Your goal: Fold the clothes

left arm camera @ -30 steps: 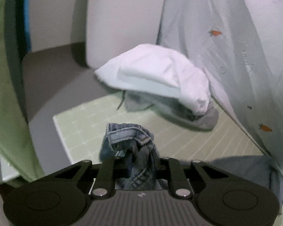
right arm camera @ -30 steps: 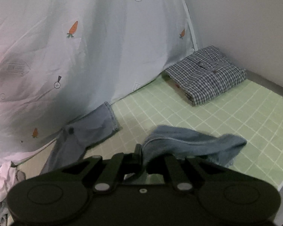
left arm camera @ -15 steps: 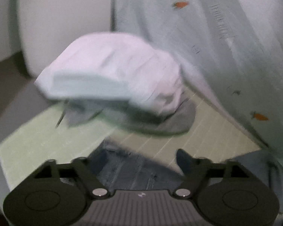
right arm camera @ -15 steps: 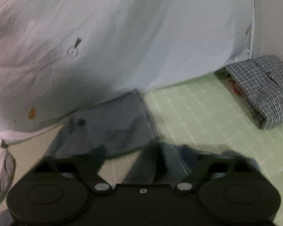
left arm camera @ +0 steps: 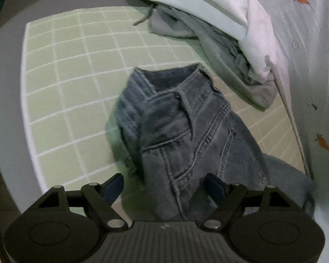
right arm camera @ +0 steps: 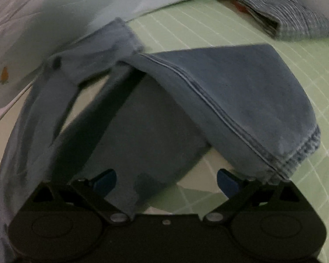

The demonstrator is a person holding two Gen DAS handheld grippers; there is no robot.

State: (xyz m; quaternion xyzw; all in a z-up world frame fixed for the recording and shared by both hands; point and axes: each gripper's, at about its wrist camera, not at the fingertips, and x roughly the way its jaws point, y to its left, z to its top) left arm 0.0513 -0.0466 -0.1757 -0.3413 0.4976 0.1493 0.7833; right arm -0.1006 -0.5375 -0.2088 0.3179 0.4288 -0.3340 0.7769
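The left gripper is being held wide open above the jeans, its jaws having just been opening; denim is lying between the pads, unpressed. The right gripper is likewise being held spread wide, just opened, with a loose trouser leg lying between its fingers, ungripped. The jeans are lying crumpled on the green checked mat. Beyond the jeans, a grey garment is being covered by white cloth. Farther past the jeans, a folded plaid shirt is resting on the mat.
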